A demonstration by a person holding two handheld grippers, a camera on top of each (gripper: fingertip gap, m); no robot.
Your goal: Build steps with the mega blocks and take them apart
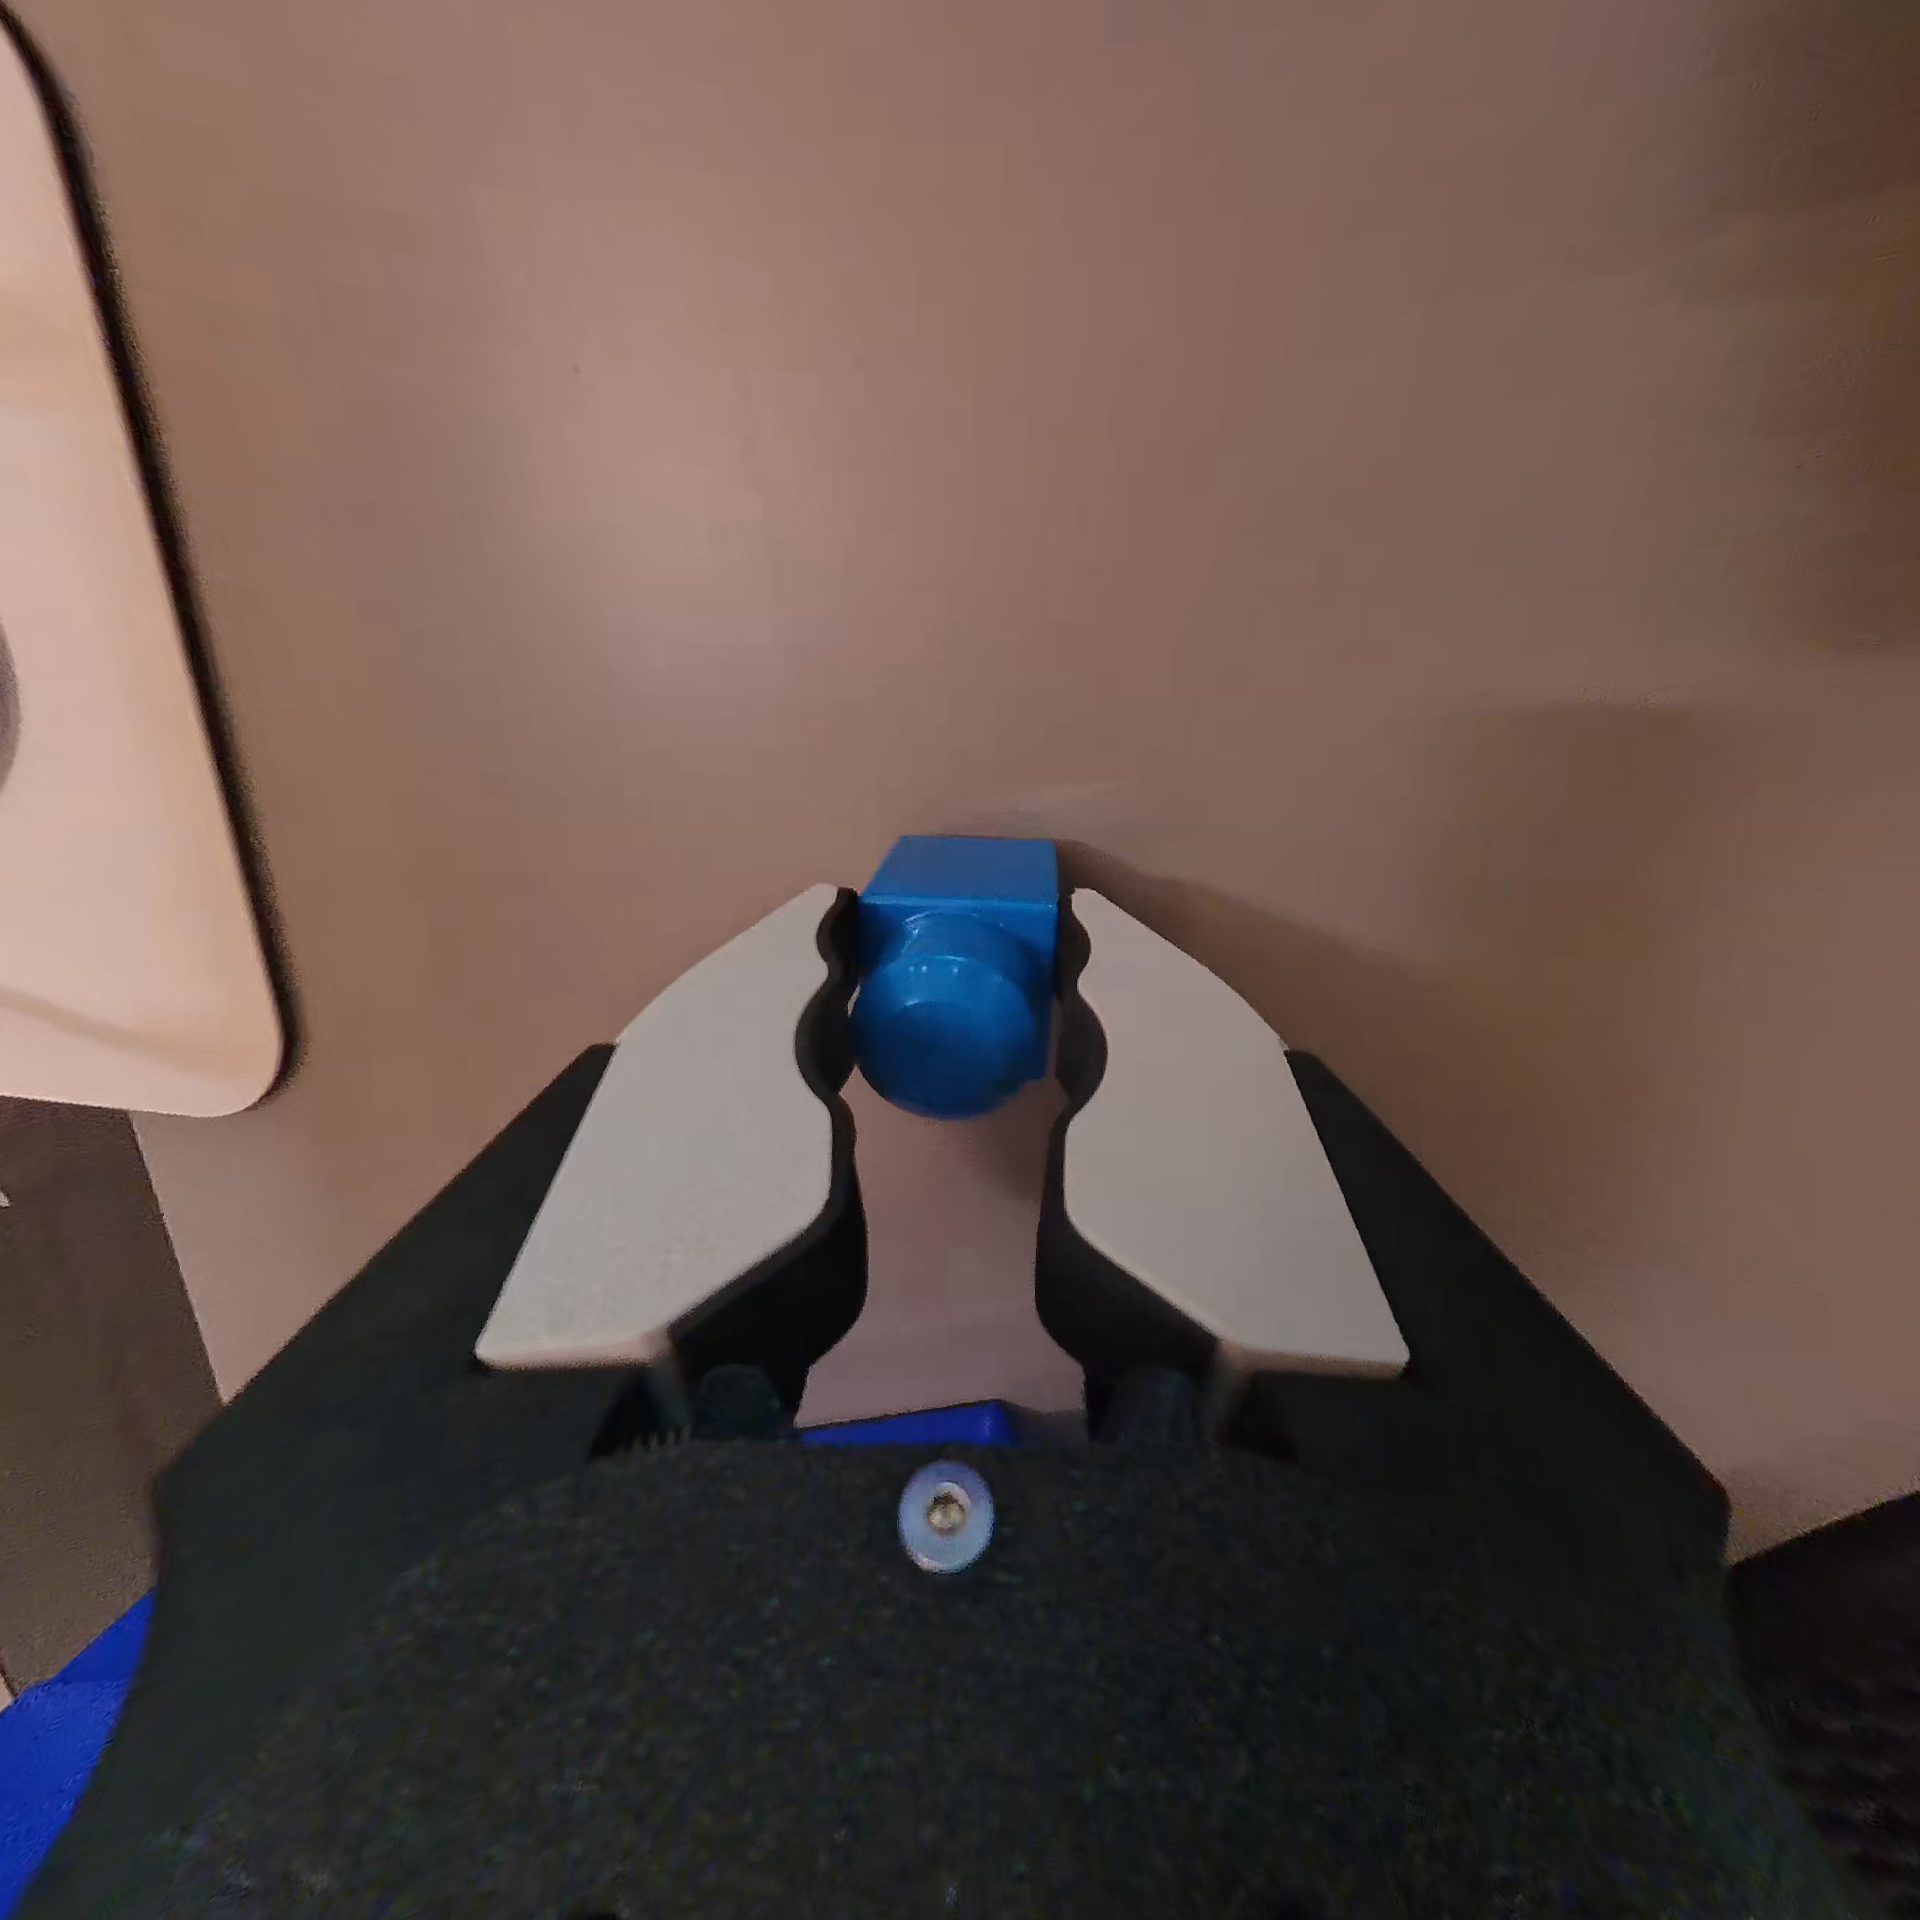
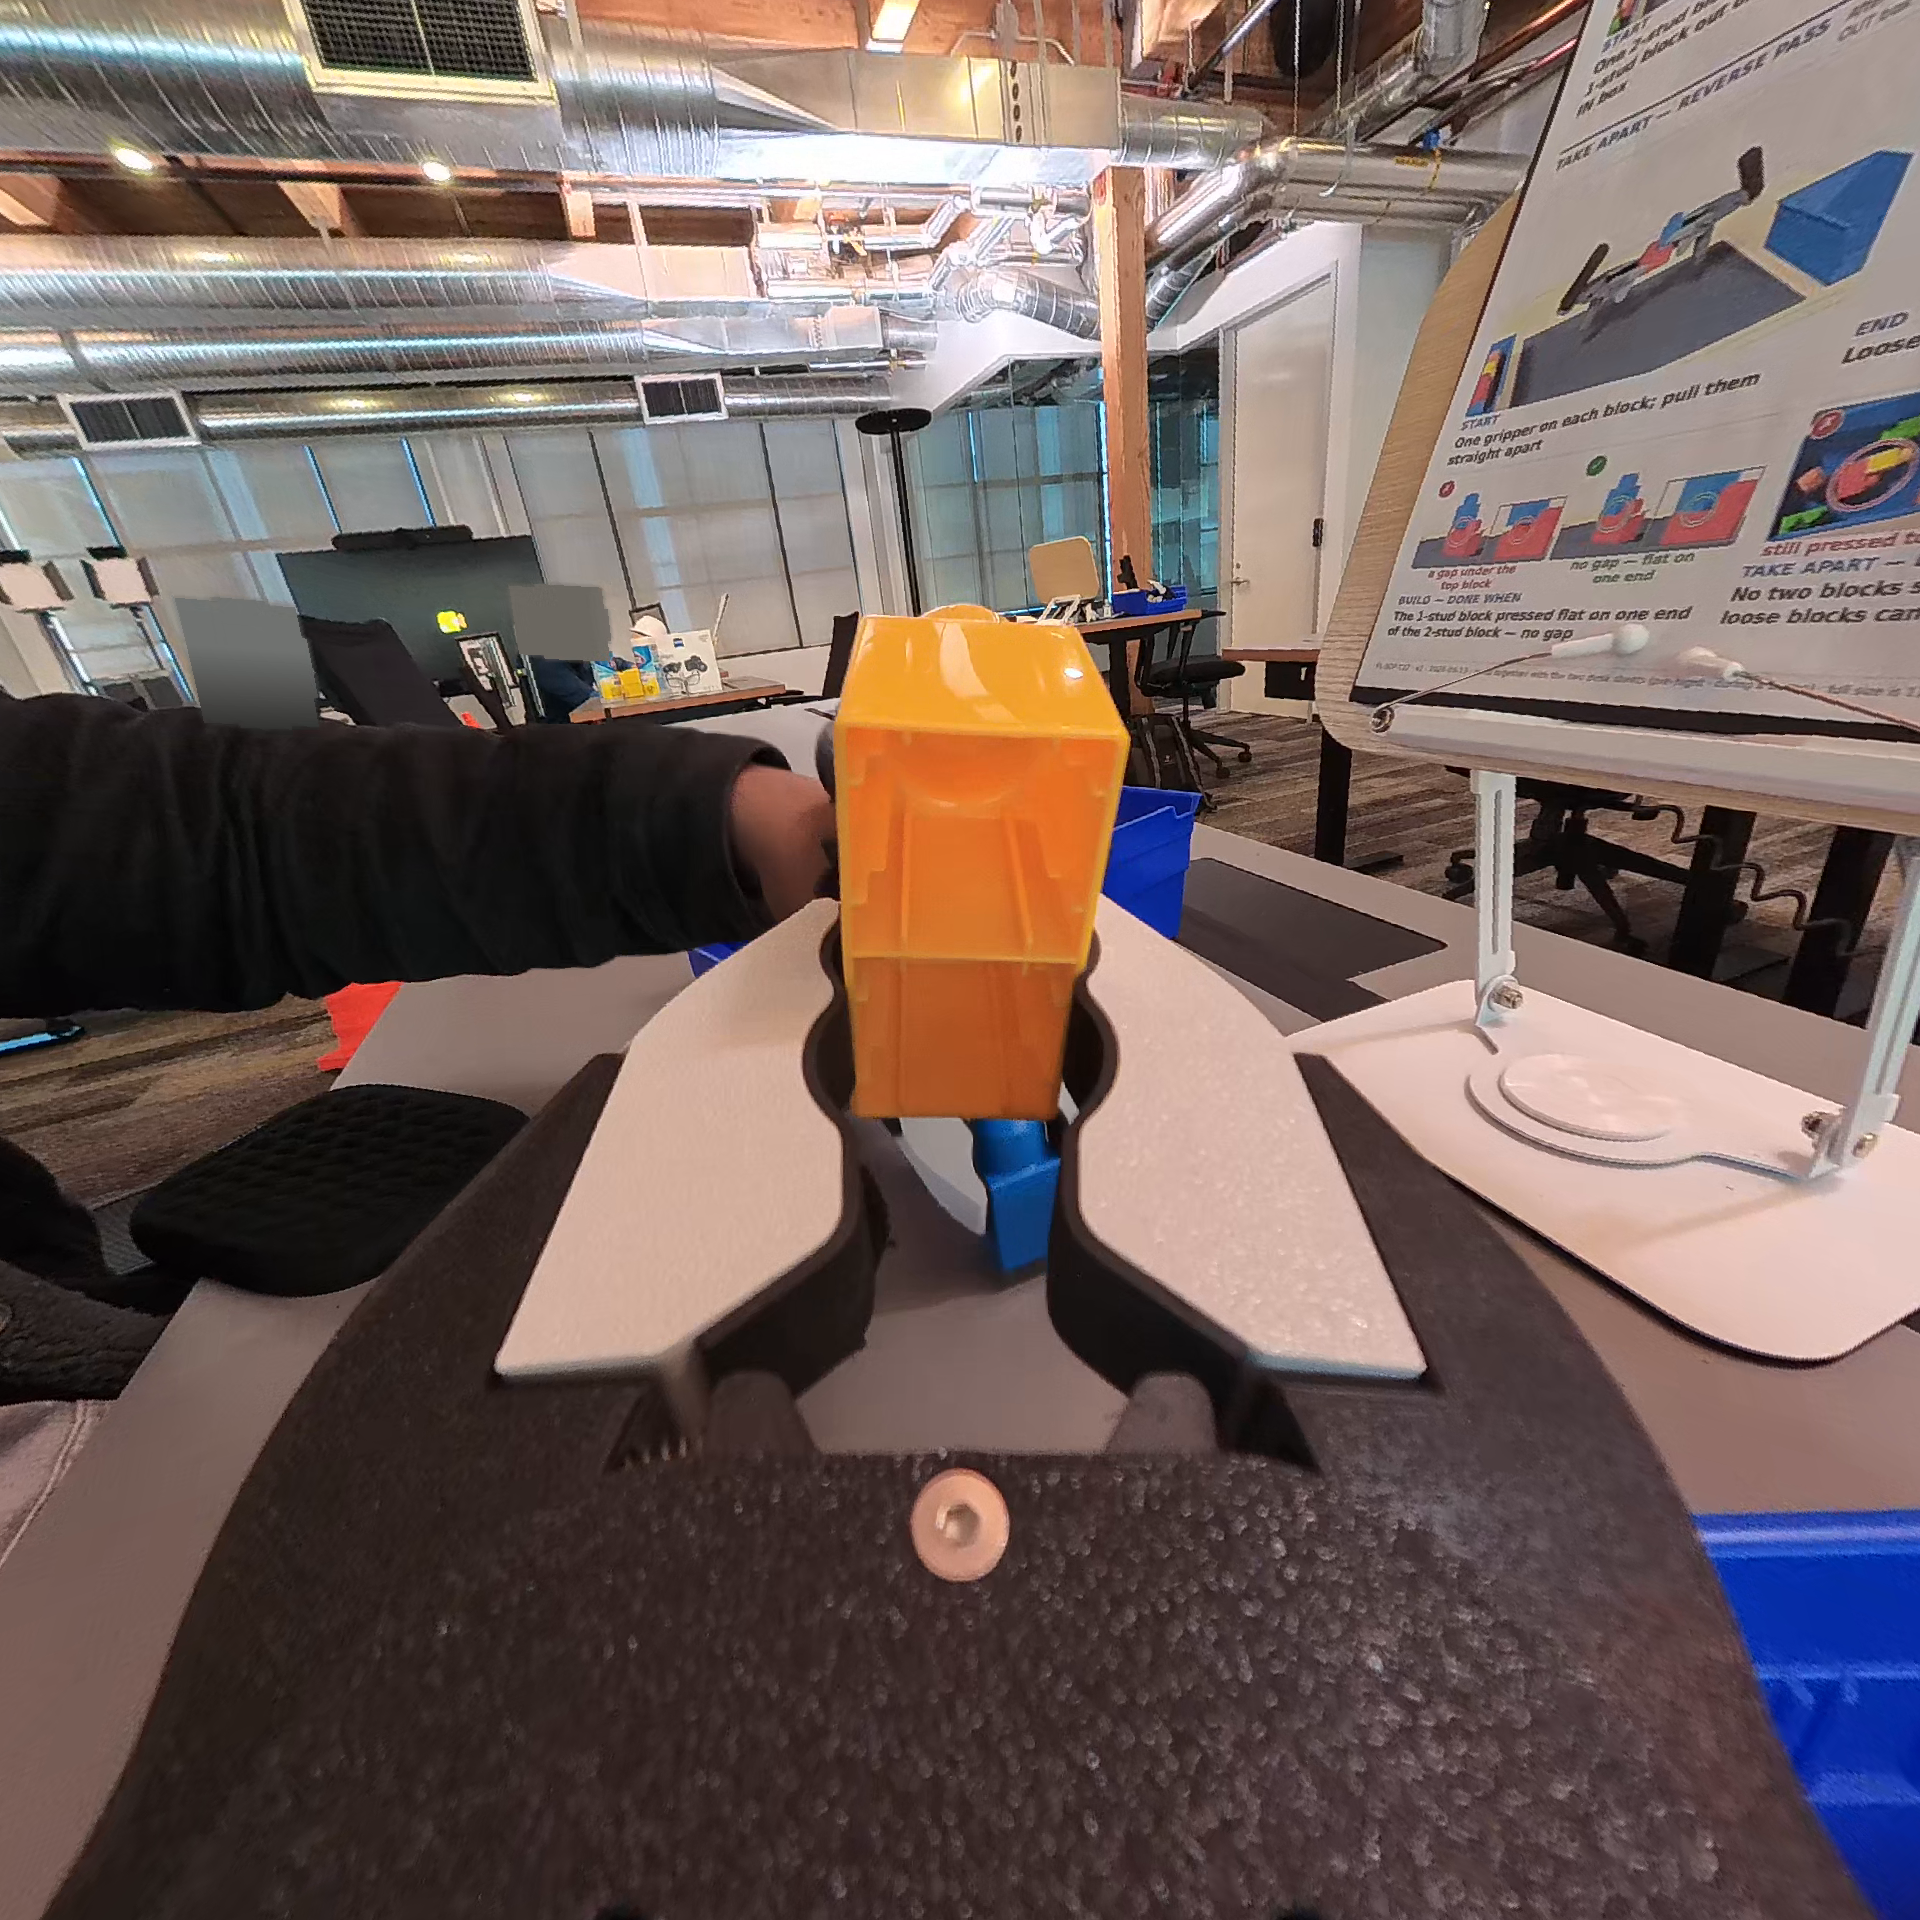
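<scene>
Left gripper (image 1: 961, 940) pinching blue block (image 1: 961, 987), right gripper (image 2: 961, 977) pinching yellow block (image 2: 971, 873), sleeve (image 2: 364, 852) behind.

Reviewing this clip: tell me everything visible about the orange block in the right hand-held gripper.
The orange block is glossy moulded plastic, a two-stud piece seen from its hollow underside, with inner ribs and a dividing wall between two cavities. It stands on end, lifted above the table, one end clamped between the right hand-held gripper fingers. One rounded stud peeks over its top edge. Whether it touches the blue block below is unclear.
</scene>
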